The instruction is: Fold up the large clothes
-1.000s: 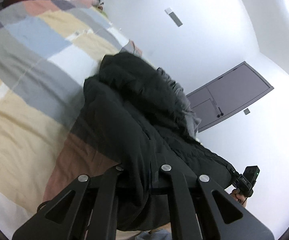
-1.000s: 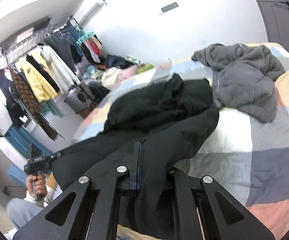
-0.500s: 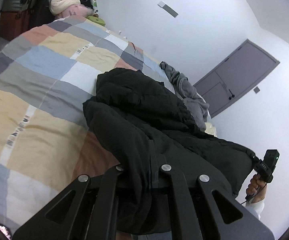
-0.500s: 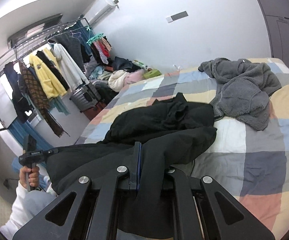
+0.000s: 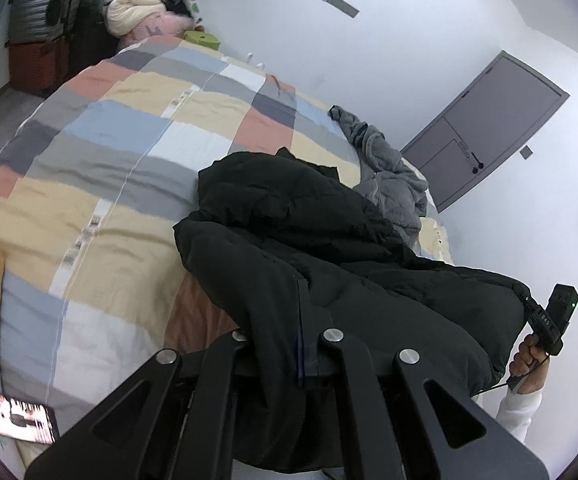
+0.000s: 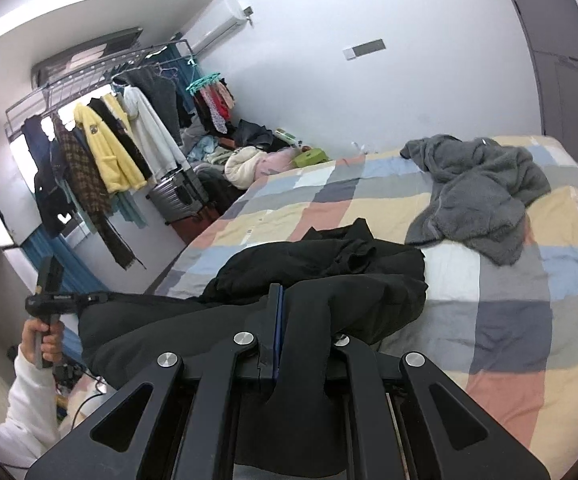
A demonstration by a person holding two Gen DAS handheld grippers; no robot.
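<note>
1. Nearest you, the left gripper (image 5: 289, 344) is clenched on a fold of the black coat (image 5: 329, 248); the cloth drapes over its fingers and hides the tips.
2. Your right gripper (image 6: 285, 320) is likewise clamped on the coat (image 6: 329, 264), with dark fabric pinched against its blue pad and hanging down across the frame of the tool.
3. Between the two grippers the coat's edge is stretched out off the side of the bed (image 5: 89, 184), while the rest of the garment lies bunched in a heap on the patchwork cover.
4. In the left wrist view your right hand (image 5: 527, 356), in a white sleeve, grips the handle of the right tool at the coat's far corner; in the right wrist view your left hand (image 6: 45, 340) holds the other tool at the opposite corner.
5. A phone (image 5: 19, 420) with its screen lit lies on the near corner of the bed, well apart from the coat.
6. Just beyond the coat, a grey fleece garment (image 6: 485, 192) lies crumpled on the cover, near the coat but whether they touch you cannot tell.
7. Farther off, a rack of hanging clothes (image 6: 101, 152) stands by the window, with a suitcase (image 6: 177, 196) and a pile of bedding (image 6: 249, 160) below it.
8. Against the far wall is a grey door (image 5: 485, 132).
</note>
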